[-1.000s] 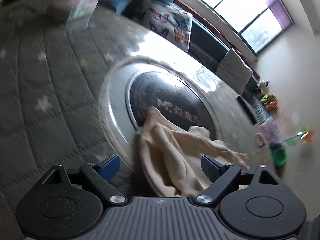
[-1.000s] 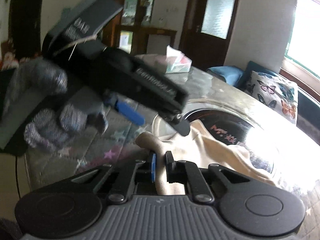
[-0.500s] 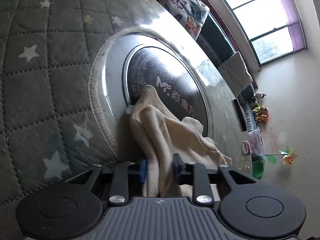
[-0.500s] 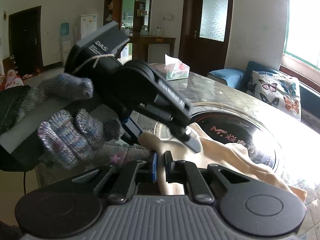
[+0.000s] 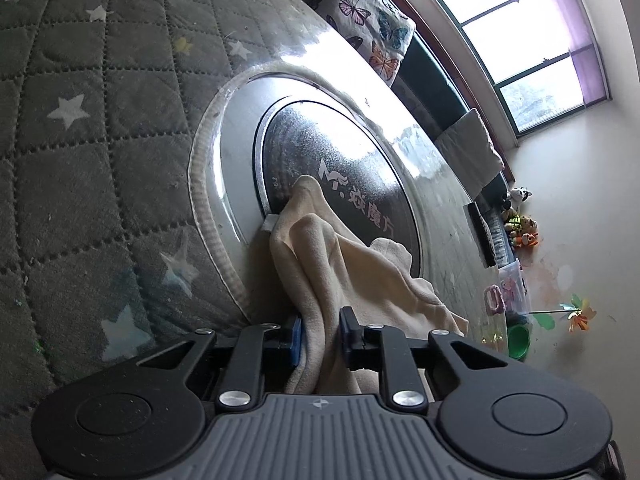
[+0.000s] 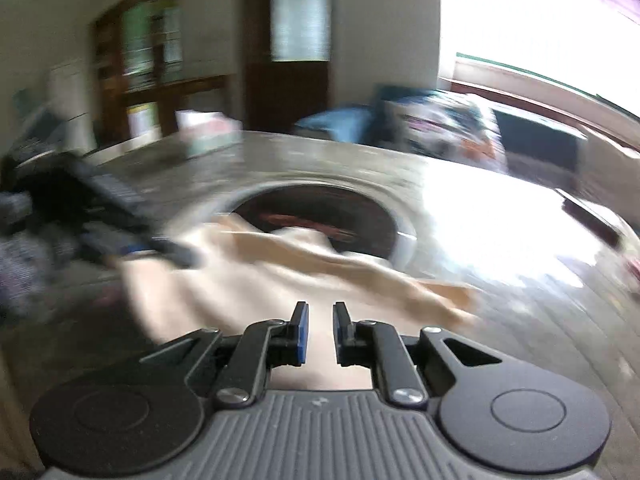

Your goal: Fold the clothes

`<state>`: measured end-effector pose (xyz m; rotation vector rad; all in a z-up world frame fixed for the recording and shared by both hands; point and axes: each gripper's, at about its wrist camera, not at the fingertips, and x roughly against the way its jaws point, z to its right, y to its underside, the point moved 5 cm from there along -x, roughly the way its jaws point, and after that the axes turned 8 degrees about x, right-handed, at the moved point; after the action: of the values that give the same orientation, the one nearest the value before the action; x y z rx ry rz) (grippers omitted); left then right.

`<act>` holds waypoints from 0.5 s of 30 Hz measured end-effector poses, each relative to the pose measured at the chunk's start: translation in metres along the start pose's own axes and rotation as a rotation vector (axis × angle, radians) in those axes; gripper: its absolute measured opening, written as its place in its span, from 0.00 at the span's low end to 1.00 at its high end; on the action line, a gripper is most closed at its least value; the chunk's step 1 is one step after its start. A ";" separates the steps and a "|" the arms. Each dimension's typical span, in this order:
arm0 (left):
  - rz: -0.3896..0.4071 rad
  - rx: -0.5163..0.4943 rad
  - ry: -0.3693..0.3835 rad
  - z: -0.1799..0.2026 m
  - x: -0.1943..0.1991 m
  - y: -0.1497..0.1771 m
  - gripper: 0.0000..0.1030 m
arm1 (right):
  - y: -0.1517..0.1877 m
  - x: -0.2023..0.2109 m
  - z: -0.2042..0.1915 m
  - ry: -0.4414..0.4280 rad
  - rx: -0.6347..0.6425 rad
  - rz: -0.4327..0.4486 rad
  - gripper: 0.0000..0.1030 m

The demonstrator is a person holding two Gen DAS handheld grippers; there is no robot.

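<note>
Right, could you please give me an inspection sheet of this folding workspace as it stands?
Surface: grey quilted star cover with a glossy round disc.
Job's things: cream garment, crumpled, lying partly on the disc.
Clutter: tissue box, blurred, at the far side.
Grippers: left hand-held gripper has just been closing and pinches the garment; right hand-held gripper has just been opening, nothing between its pads, garment beyond.
Cables: nothing seen.
Surroundings: butterfly cushion, window, toys by the wall.

- cloth (image 5: 344, 264) is draped half over the round disc (image 5: 340, 168), set in the middle of the bench (image 5: 100, 128)
- butterfly cushion (image 5: 368, 20) is parked behind the bench
- toys (image 5: 520, 228) are piled off to the right
</note>
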<state>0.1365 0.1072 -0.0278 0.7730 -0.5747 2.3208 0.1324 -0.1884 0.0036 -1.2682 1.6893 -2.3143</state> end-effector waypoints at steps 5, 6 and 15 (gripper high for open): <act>0.007 -0.018 -0.009 0.004 -0.002 0.003 0.20 | 0.018 -0.010 0.051 0.080 -0.151 -0.025 0.19; 0.009 -0.023 -0.010 0.005 -0.003 0.003 0.20 | 0.020 -0.012 0.056 0.083 -0.169 -0.027 0.20; 0.037 -0.087 -0.032 0.017 -0.001 0.006 0.20 | 0.035 -0.030 0.074 0.048 -0.327 -0.028 0.33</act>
<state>0.1396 0.0934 -0.0169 0.7654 -0.7048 2.3040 0.1818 -0.2488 -0.0354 -1.2949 2.1482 -2.1624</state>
